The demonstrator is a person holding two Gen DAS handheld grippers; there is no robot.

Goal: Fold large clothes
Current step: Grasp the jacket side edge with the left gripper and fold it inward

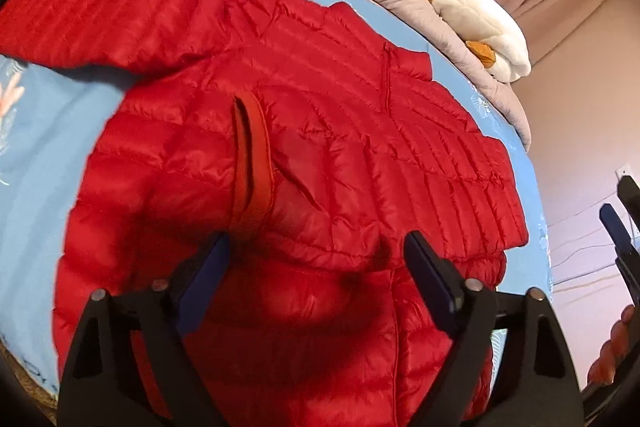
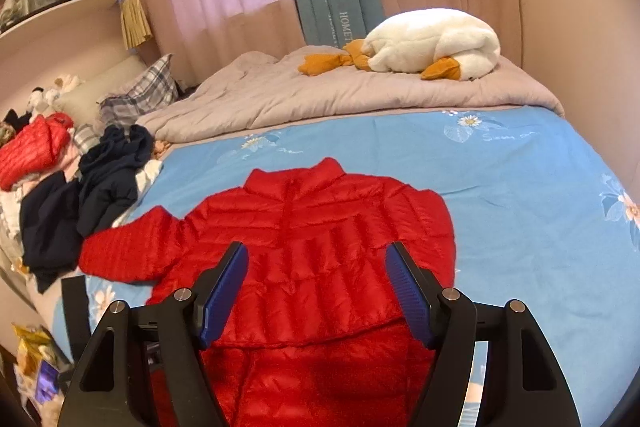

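A red quilted puffer jacket (image 1: 320,131) lies front-up on the blue bedsheet (image 1: 44,131). One sleeve is folded across the chest, its cuff (image 1: 252,151) near the middle. The other sleeve (image 1: 100,15) stretches out to the side. My left gripper (image 1: 316,247) is open and empty just above the jacket's lower part. In the right wrist view the jacket (image 2: 320,235) lies ahead with its collar away from me. My right gripper (image 2: 316,259) is open and empty above the jacket's hem. The right gripper also shows at the left wrist view's right edge (image 1: 624,227).
A grey quilt (image 2: 320,95) with a white plush goose (image 2: 432,43) covers the far half of the bed. Dark navy clothes (image 2: 88,195) and another red jacket (image 2: 32,147) are piled at the left. Pillows (image 2: 140,91) lie by the shelf wall. Curtains hang behind.
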